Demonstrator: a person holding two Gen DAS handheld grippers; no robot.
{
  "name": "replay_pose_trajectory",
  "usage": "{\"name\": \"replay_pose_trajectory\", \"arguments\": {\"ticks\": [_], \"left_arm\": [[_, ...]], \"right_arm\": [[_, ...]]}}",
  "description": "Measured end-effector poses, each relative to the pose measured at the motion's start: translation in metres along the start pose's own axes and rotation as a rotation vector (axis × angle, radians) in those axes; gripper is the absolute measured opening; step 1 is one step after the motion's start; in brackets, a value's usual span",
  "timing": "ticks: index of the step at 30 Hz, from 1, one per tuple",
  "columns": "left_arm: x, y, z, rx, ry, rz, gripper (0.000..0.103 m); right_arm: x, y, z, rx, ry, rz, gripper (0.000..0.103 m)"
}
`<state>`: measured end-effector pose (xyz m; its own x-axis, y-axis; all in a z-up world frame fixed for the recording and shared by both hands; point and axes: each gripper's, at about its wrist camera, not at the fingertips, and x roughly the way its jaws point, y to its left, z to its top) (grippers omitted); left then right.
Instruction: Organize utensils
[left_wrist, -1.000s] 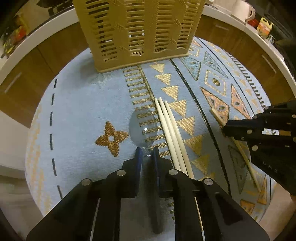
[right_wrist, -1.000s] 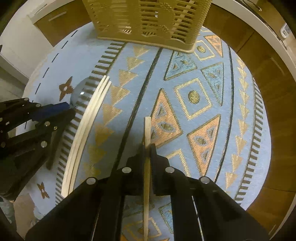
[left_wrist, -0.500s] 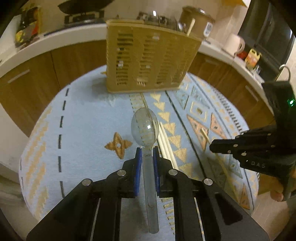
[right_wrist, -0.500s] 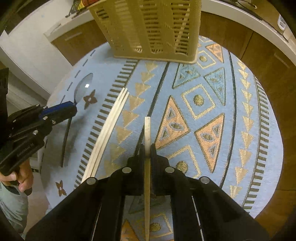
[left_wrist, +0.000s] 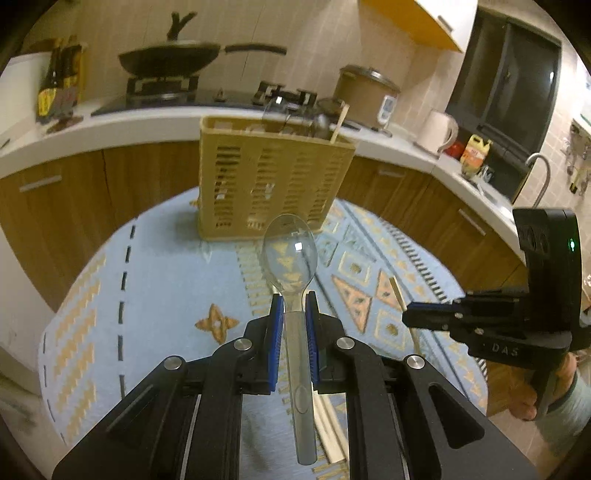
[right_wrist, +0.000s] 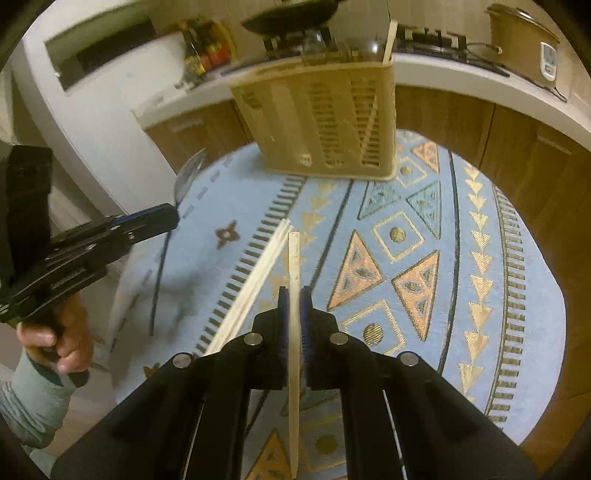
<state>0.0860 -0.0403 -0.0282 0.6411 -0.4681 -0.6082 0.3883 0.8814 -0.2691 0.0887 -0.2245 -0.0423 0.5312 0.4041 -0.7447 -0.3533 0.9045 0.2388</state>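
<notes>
My left gripper (left_wrist: 293, 301) is shut on a clear plastic spoon (left_wrist: 290, 251), held above the table with its bowl pointing at the tan slotted utensil basket (left_wrist: 271, 181). My right gripper (right_wrist: 294, 295) is shut on a single wooden chopstick (right_wrist: 294, 254), lifted above the mat. The basket (right_wrist: 325, 118) stands at the far side of the mat and holds a few utensils. More chopsticks (right_wrist: 255, 280) lie on the mat left of my right gripper. The right gripper shows in the left wrist view (left_wrist: 410, 315), the left gripper in the right wrist view (right_wrist: 170, 218).
A round table carries a blue patterned mat (right_wrist: 424, 236). Wooden cabinets and a white counter (left_wrist: 110, 122) ring the table, with a stove, wok (left_wrist: 173, 59), rice cooker (left_wrist: 365, 94) and kettle (left_wrist: 437, 131) on it.
Both grippers have risen from the mat and tilted up, the left one lifting the spoon and the right one the chopstick. The basket and counter have come into fuller view.
</notes>
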Motion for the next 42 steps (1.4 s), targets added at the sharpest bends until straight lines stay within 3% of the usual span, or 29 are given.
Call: {"name": "replay_pose_trajectory", "arguments": {"ticks": [11,18,37,42], "left_arm": [[-0.031,-0.02,0.008,0.003,-0.143,-0.035,0.01],[-0.052,-0.021,0.024,-0.02,-0.233,-0.042,0.01],[-0.082,-0.011,0.045,-0.047,-0.36,-0.058,0.01],[-0.091,-0.008,0.065,-0.044,-0.431,-0.067,0.01]], "right_arm": [[-0.053,0.001,-0.009,0.012,-0.297,0.166,0.004],[-0.078,0.011,0.013,-0.014,-0.407,0.182,0.004],[-0.105,0.024,0.047,-0.029,-0.463,0.127,0.004],[-0.112,0.029,0.06,-0.032,-0.49,0.097,0.004]]}}
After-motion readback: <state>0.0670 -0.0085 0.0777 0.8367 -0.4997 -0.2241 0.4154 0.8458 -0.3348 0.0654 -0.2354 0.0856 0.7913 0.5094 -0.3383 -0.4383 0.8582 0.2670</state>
